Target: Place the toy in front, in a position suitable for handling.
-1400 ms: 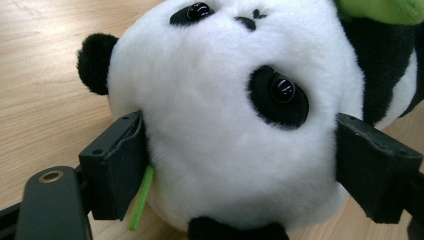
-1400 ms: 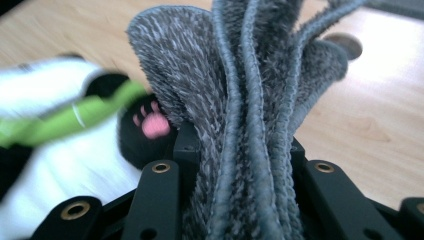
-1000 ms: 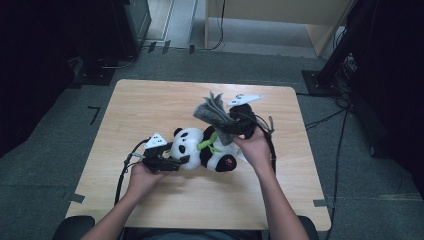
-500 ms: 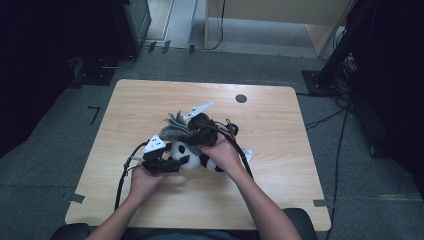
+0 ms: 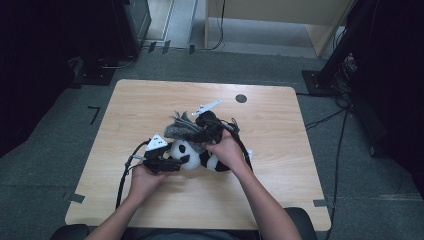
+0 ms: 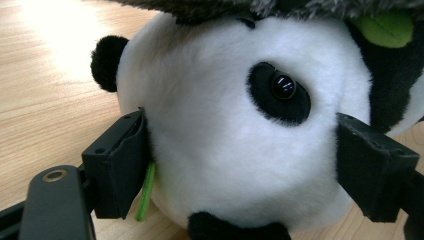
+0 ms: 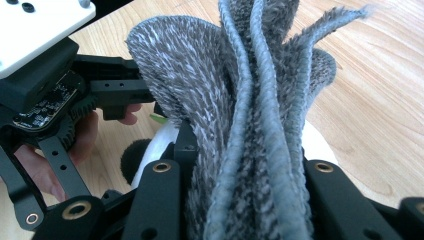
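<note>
A black-and-white panda plush [image 5: 195, 154] lies on the wooden table [image 5: 280, 145]. My left gripper [image 5: 179, 160] is shut on the panda's head [image 6: 235, 115], one black pad pressing each side of it. My right gripper [image 5: 201, 131] is shut on a bunched grey fuzzy cloth [image 5: 181, 129], held just above the panda's head. In the right gripper view the cloth [image 7: 250, 100] fans out from between the jaws [image 7: 245, 190], with the left gripper [image 7: 45, 75] and a hand close behind it. The panda carries a green leaf [image 6: 385, 27].
A small black round hole [image 5: 241, 98] sits near the table's far edge. Black cables [image 5: 125, 170] trail from both grippers across the table. Dark stands and cables [image 5: 345, 75] surround the table on the grey floor.
My right gripper has carried the grey cloth leftward and down, from beyond the panda's right side to just over its head. The left gripper has kept still on the head.
</note>
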The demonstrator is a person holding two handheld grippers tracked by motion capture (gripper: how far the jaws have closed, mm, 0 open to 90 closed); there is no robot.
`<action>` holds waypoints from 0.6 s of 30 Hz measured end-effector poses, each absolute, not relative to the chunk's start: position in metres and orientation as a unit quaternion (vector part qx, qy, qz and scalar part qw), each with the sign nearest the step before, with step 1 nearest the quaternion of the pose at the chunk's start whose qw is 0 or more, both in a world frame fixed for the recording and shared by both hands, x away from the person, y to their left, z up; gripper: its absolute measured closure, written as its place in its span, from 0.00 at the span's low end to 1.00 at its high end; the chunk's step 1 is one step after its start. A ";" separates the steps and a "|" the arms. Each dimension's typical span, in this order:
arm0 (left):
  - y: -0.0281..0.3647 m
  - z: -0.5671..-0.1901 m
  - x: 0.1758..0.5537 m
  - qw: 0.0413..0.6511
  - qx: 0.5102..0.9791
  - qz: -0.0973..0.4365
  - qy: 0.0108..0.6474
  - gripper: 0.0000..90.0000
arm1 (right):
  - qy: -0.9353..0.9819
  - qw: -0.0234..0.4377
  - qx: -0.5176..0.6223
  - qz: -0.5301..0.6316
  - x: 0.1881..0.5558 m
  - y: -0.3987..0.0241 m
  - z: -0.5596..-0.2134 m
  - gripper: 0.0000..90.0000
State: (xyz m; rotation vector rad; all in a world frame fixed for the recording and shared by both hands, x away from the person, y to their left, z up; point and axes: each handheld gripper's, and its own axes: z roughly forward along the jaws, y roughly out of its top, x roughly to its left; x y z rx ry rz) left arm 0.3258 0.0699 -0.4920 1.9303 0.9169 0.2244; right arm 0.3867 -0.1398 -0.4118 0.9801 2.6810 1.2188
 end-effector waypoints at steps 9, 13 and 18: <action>0.071 -0.492 0.327 0.479 0.790 0.085 0.373 0.18 | 0.860 0.036 0.349 0.370 0.398 -0.165 -0.412 0.73; 0.072 -0.492 0.326 0.482 0.791 0.086 0.367 0.18 | 0.852 0.012 0.365 0.376 0.404 -0.178 -0.413 0.73; 0.073 -0.493 0.325 0.486 0.788 0.087 0.368 0.18 | 0.856 0.043 0.361 0.367 0.401 -0.183 -0.406 0.74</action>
